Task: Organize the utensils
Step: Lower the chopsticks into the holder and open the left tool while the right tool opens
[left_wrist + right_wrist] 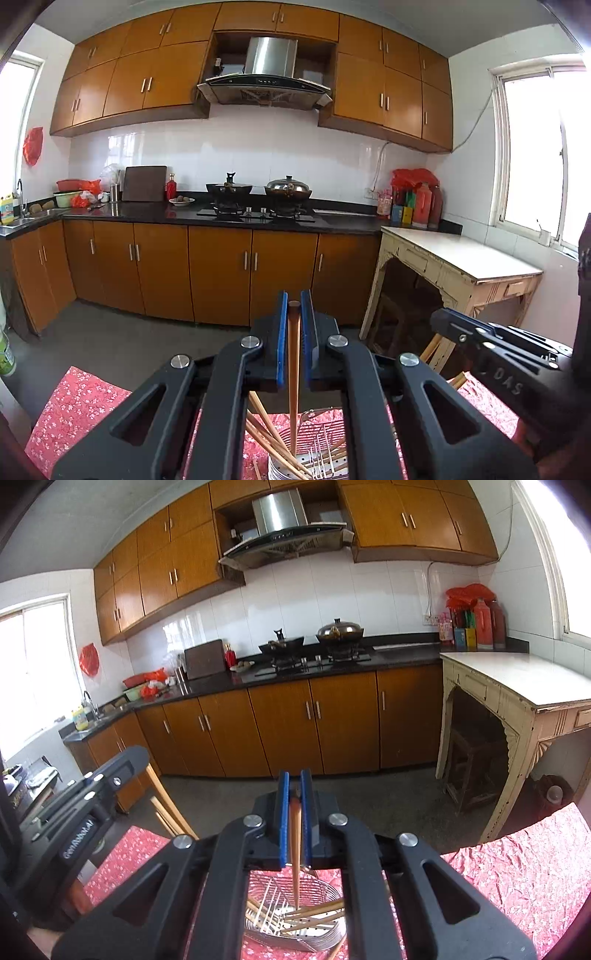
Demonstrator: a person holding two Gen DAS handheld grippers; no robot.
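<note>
Two black grippers with blue pads each pinched one brown wooden chopstick. Left gripper (294, 306) clamped its upright chopstick (294, 369), the lower end reaching toward a perforated steel utensil holder (325, 461) crowded with chopsticks. Right gripper (294, 786) gripped its chopstick (295, 860), the tip apparently inside the holder (295, 923), on a red floral tablecloth (517, 878).

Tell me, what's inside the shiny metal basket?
Lots of wooden chopsticks lie crisscrossed inside the metal basket, over its holey bottom. Each gripper also holds one chopstick pointing down into it. The black gripper arms cover the basket's sides, so anything there is hidden.
</note>
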